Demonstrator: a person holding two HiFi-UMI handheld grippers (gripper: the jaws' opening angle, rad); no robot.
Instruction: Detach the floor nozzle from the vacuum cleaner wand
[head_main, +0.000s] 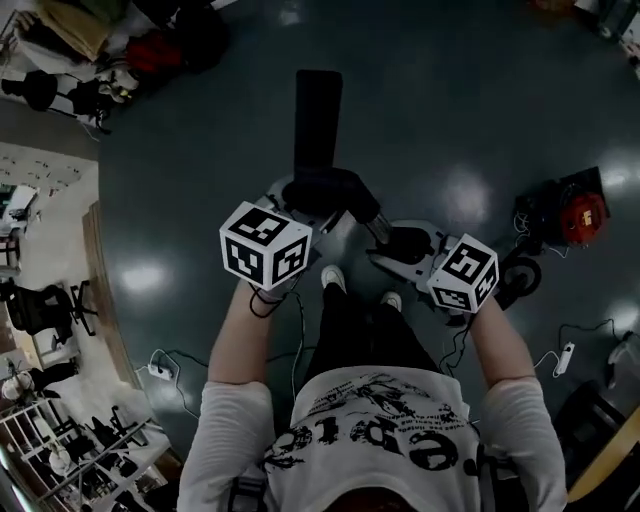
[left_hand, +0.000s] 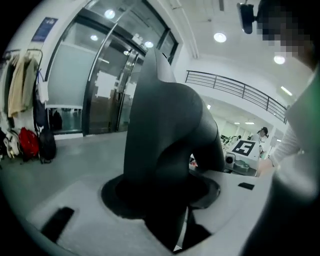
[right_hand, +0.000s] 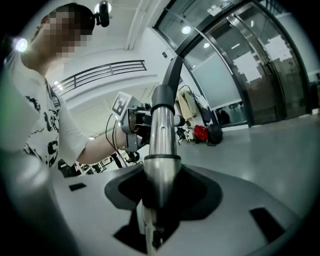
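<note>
1. Slippage: the left gripper (head_main: 292, 205) is clamped on the floor nozzle's (left_hand: 170, 130) curved dark neck, and that smooth shell could slide out under a pull.
2. The right gripper (head_main: 410, 250) is clamped on the metal wand (right_hand: 161, 130). The joint looks still connected, so pulling askew could jam it.
3. Held aloft, a freed nozzle could drop to the floor (head_main: 480, 100).

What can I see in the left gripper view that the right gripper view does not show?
Left only: the left gripper shut on the dark nozzle neck; the right cube. Right only: the right gripper shut on the silver wand; the left cube. Both: glass wall, railing, red bag.
</note>
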